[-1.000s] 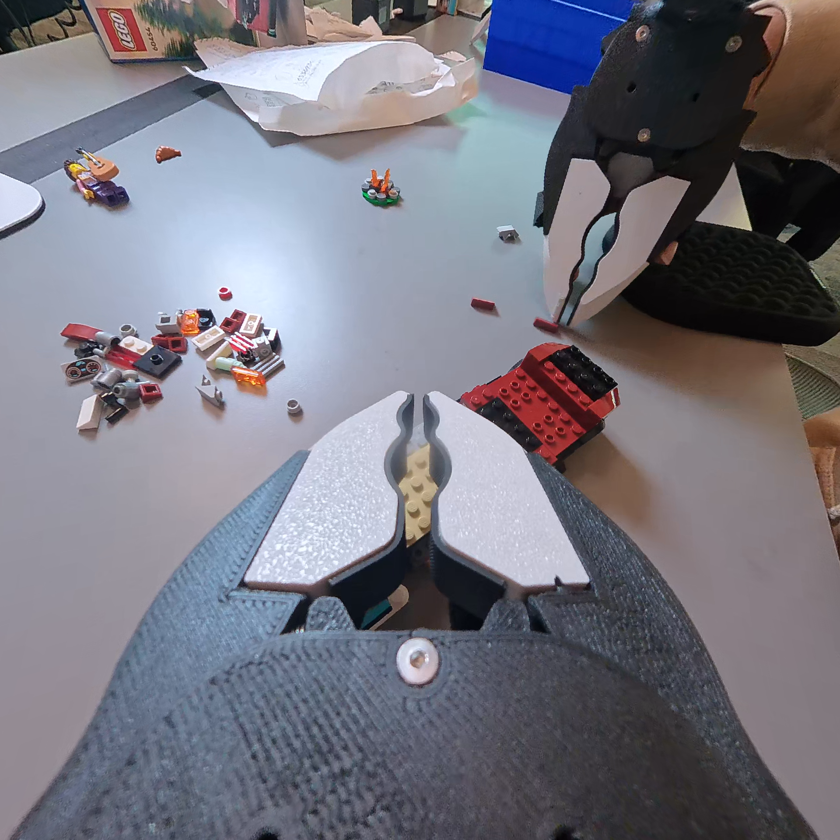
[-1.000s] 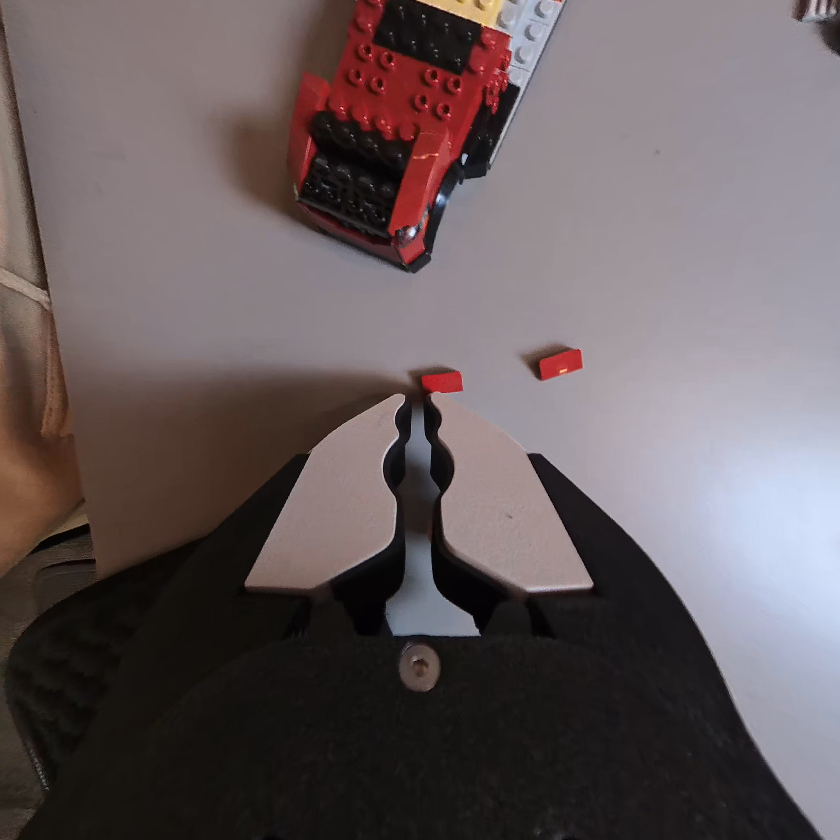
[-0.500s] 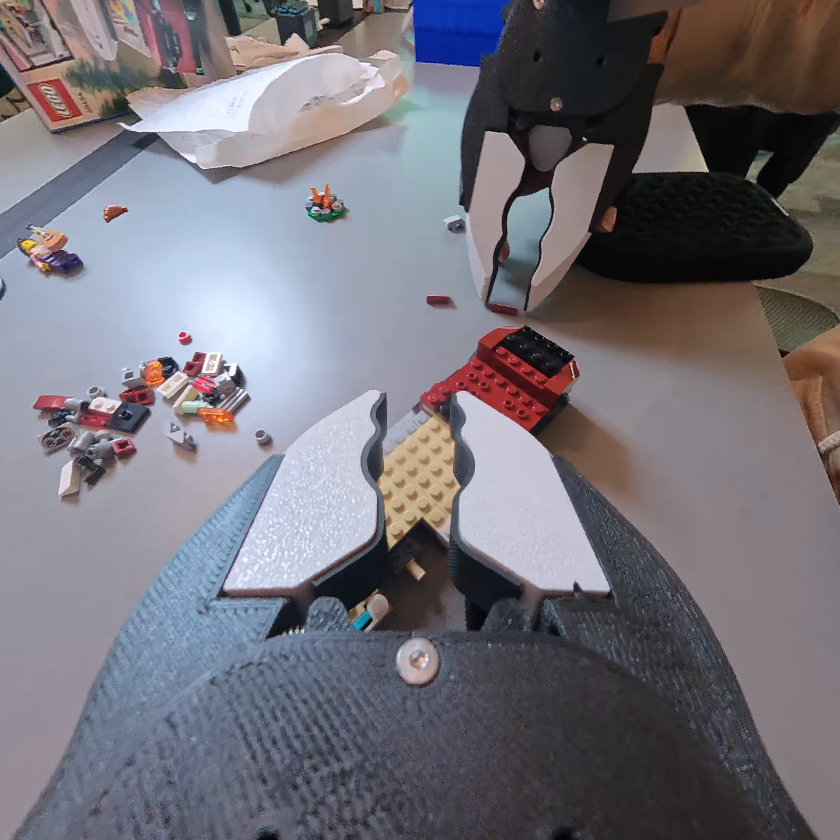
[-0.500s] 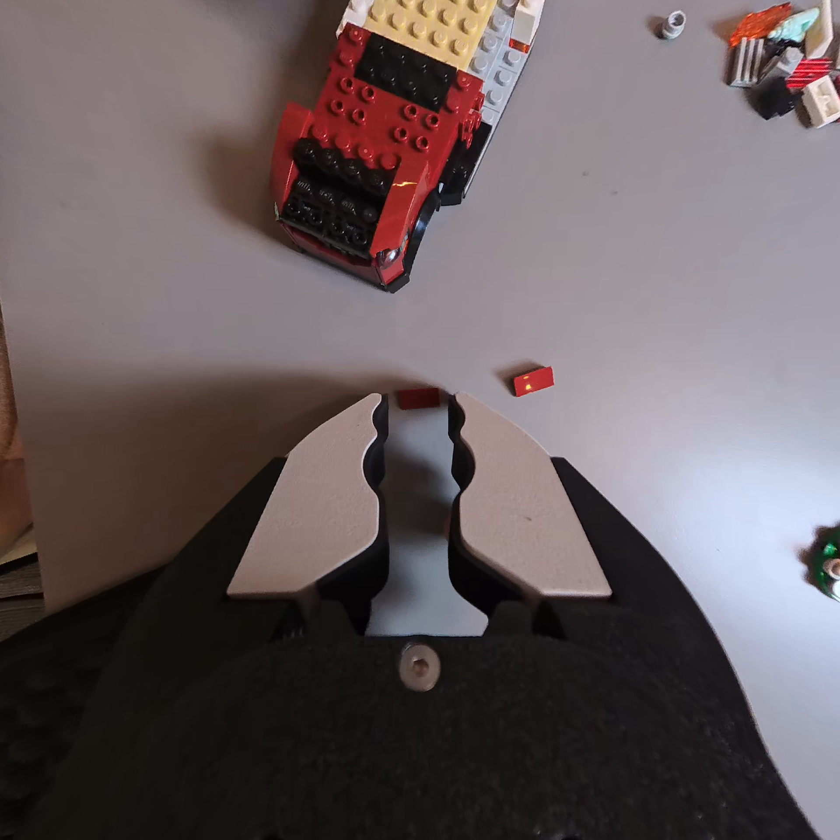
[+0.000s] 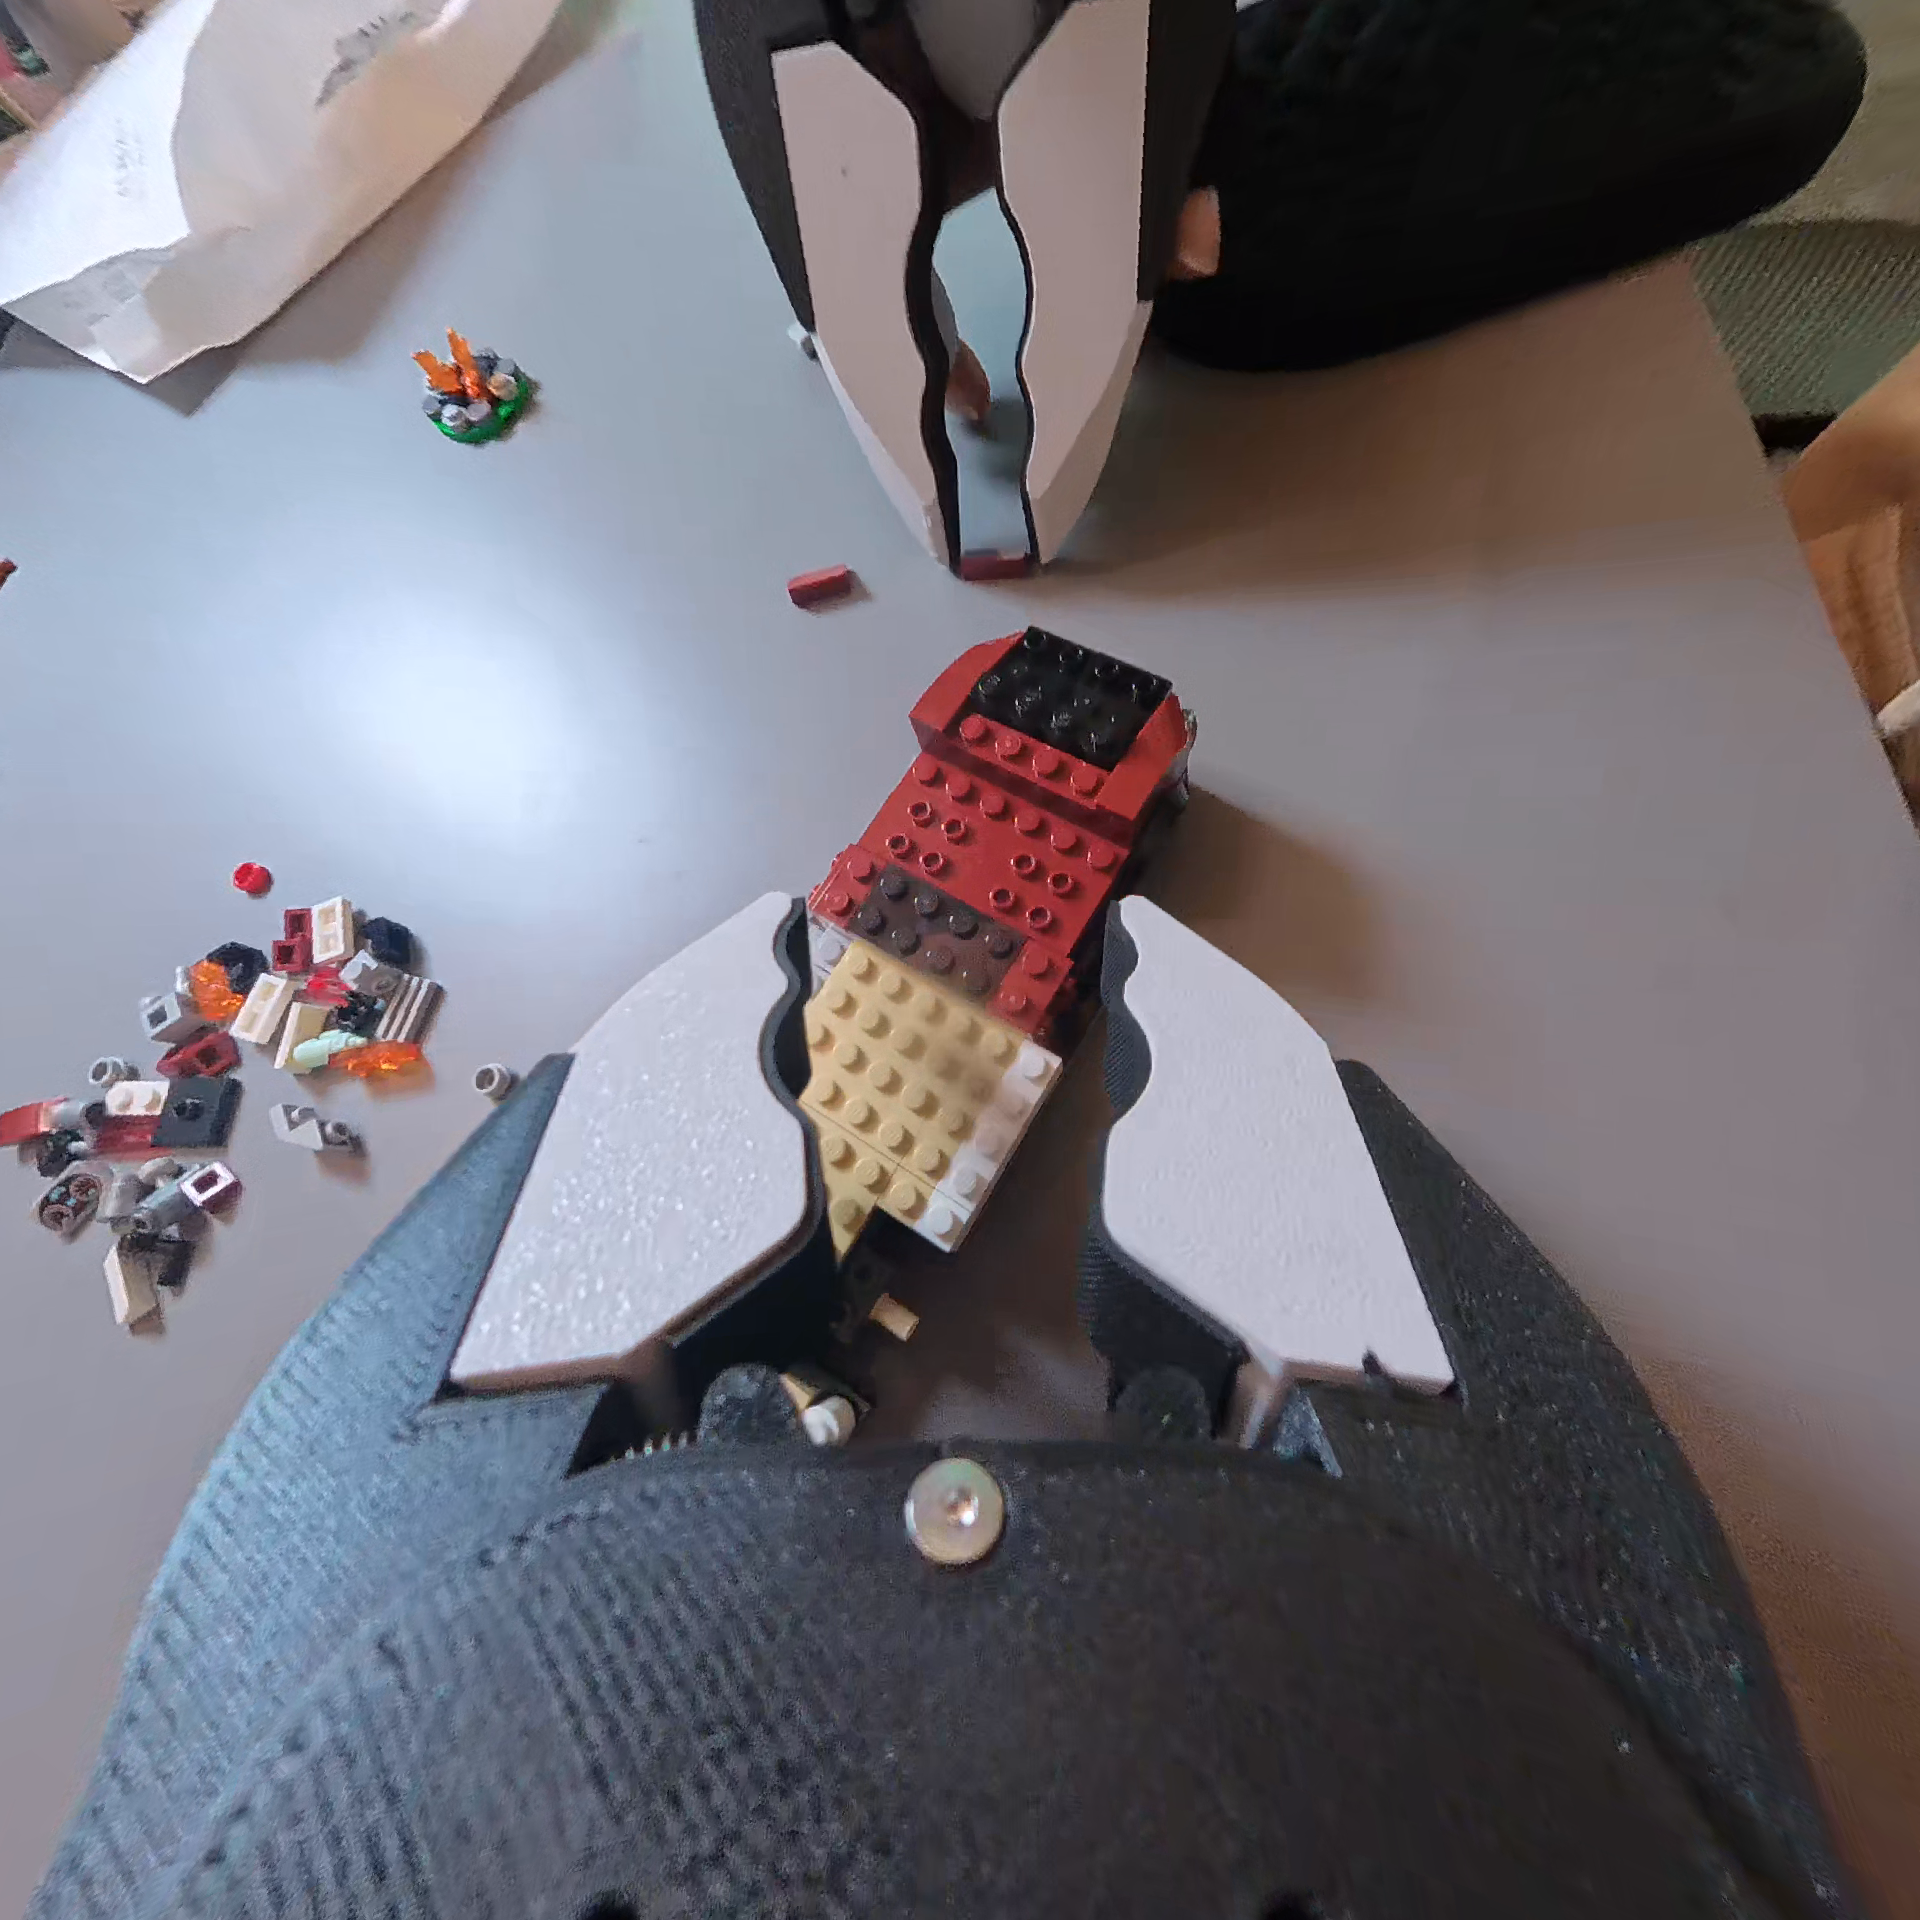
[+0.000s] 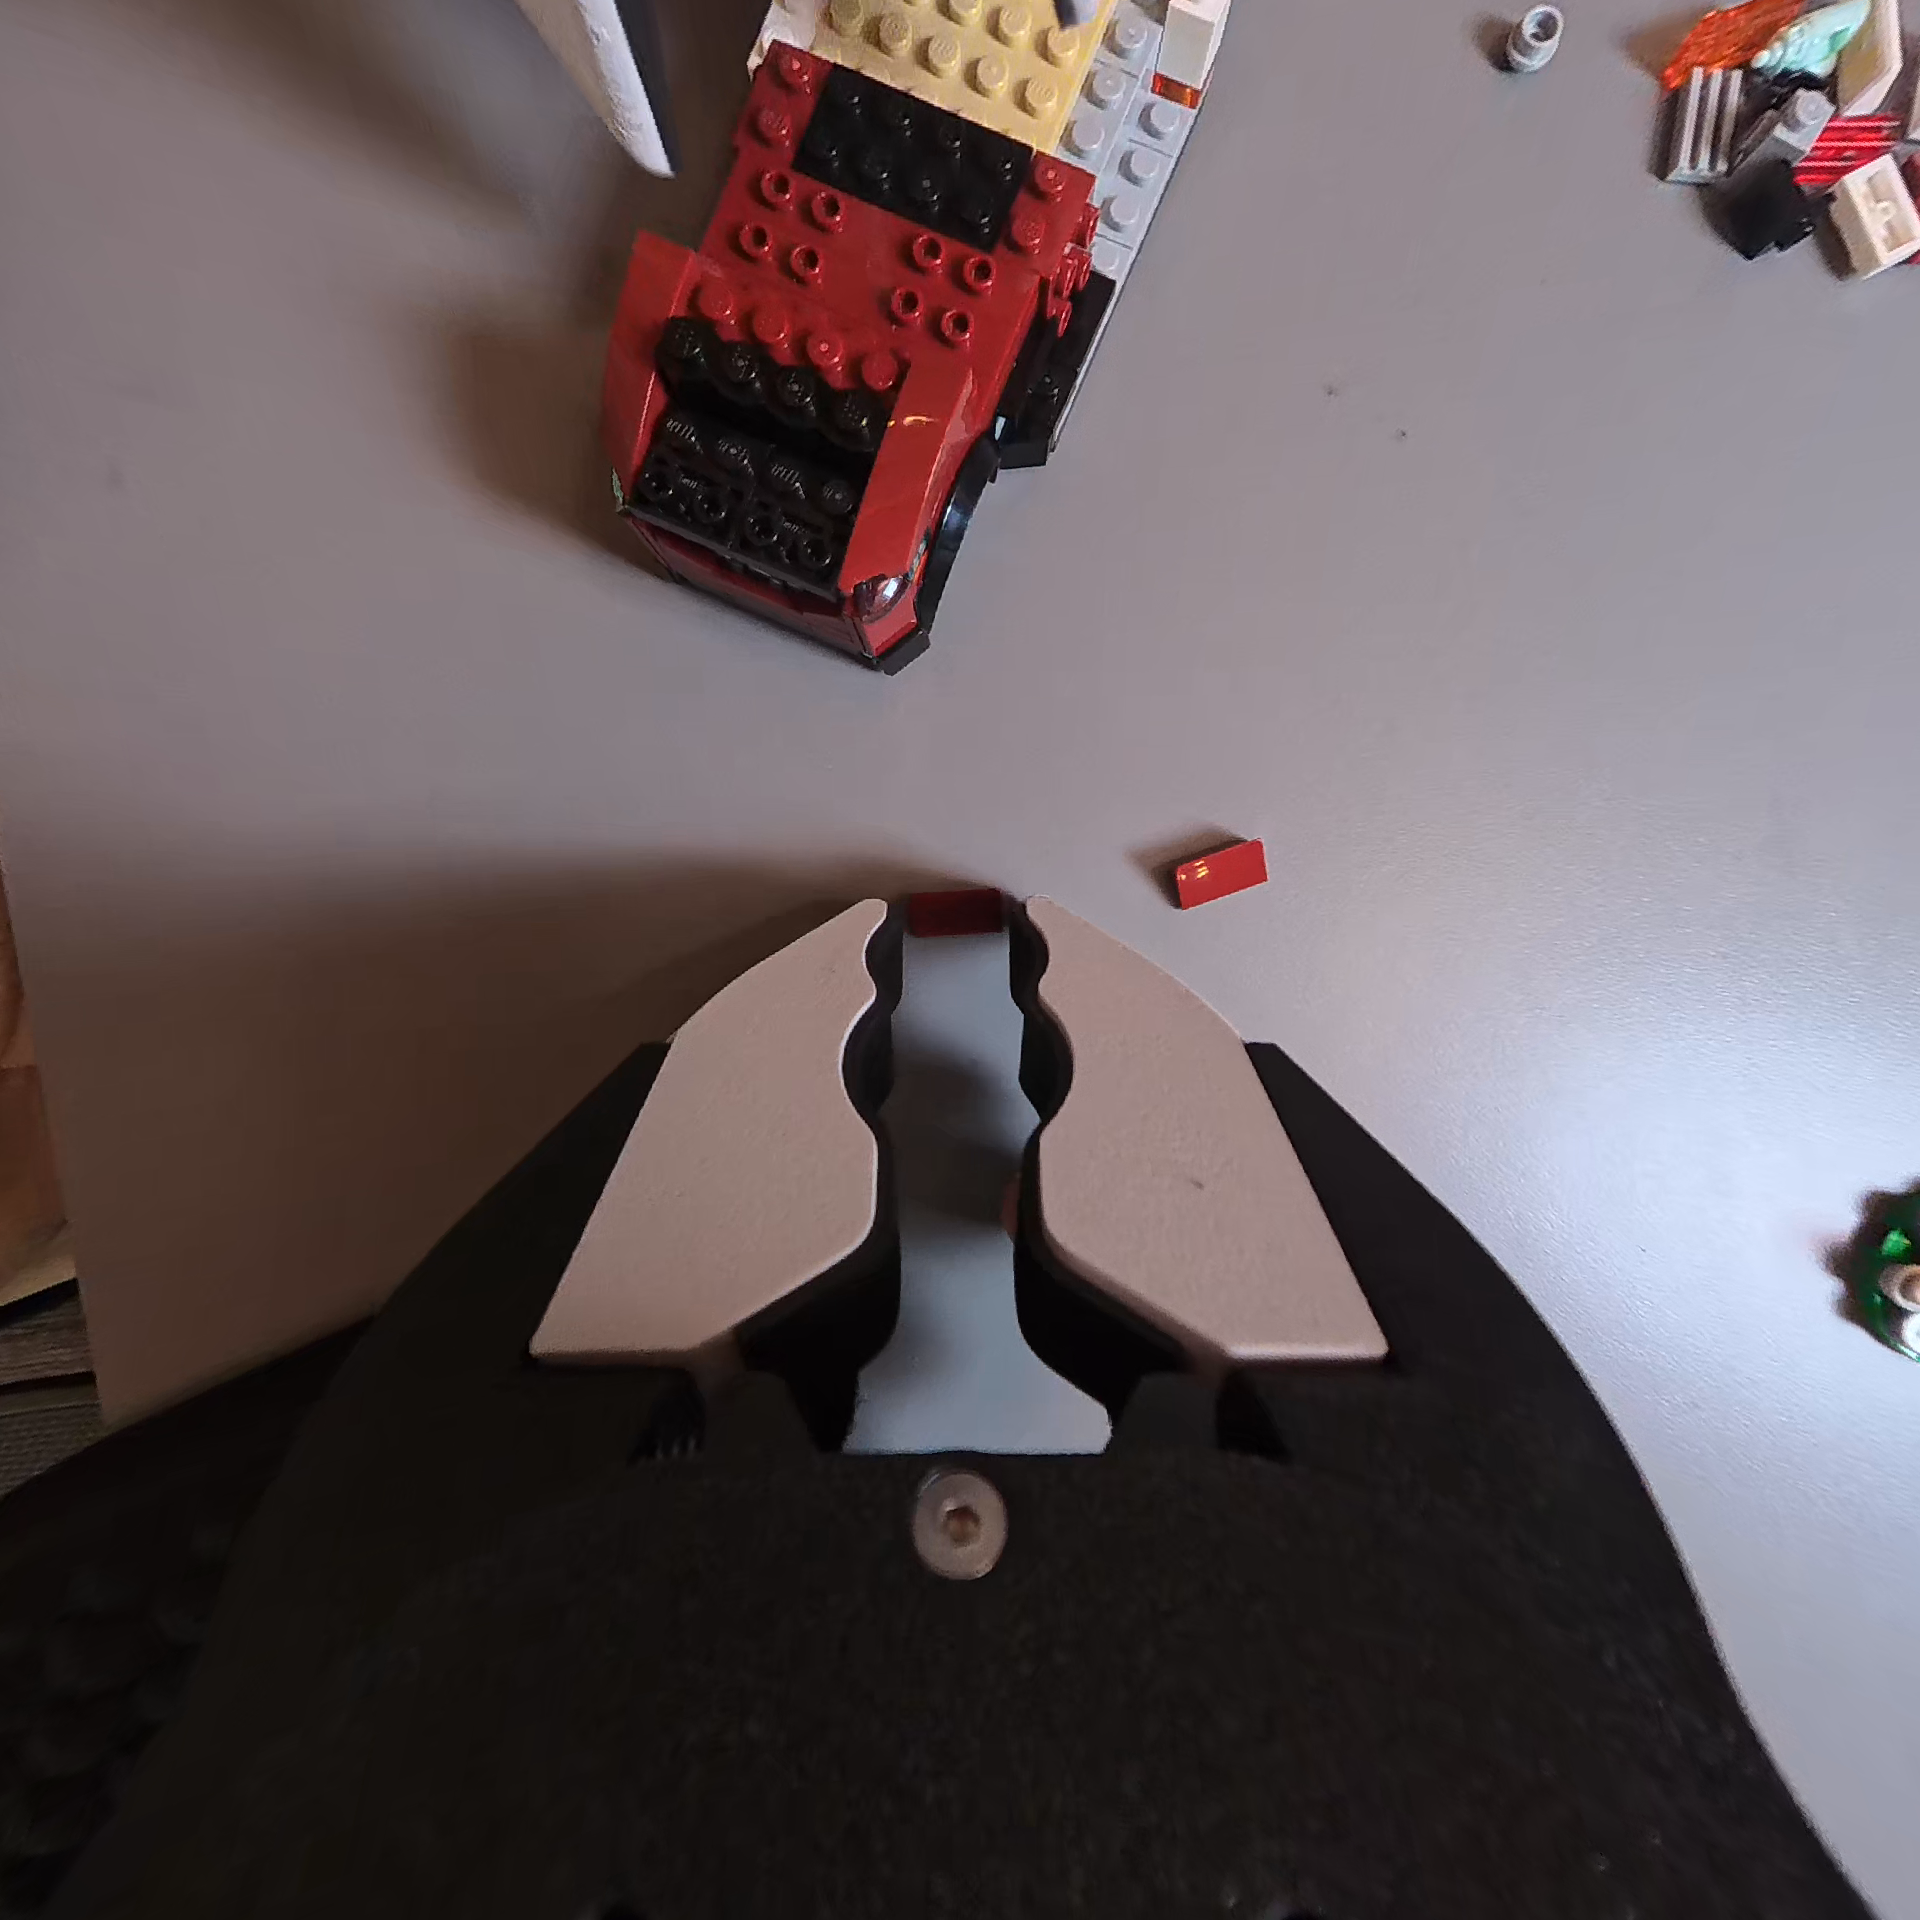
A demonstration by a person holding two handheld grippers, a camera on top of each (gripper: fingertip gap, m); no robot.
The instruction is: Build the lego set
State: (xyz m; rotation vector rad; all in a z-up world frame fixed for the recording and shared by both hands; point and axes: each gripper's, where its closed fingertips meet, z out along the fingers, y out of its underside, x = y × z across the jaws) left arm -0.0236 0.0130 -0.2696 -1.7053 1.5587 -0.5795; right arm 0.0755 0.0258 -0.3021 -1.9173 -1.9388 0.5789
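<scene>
Straddling brick car point(image 5: 997, 914), left claw point(image 5: 951, 914) wide, right claw point(image 6: 956, 914) flanking red tile point(image 6: 954, 912)

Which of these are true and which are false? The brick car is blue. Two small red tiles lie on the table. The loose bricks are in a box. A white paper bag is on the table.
1. False: the brick car is red, black and tan.
2. True: one red tile lies loose, the other red tile sits at the right gripper tips.
3. False: the loose bricks lie on the table.
4. True: white paper bag.
</scene>
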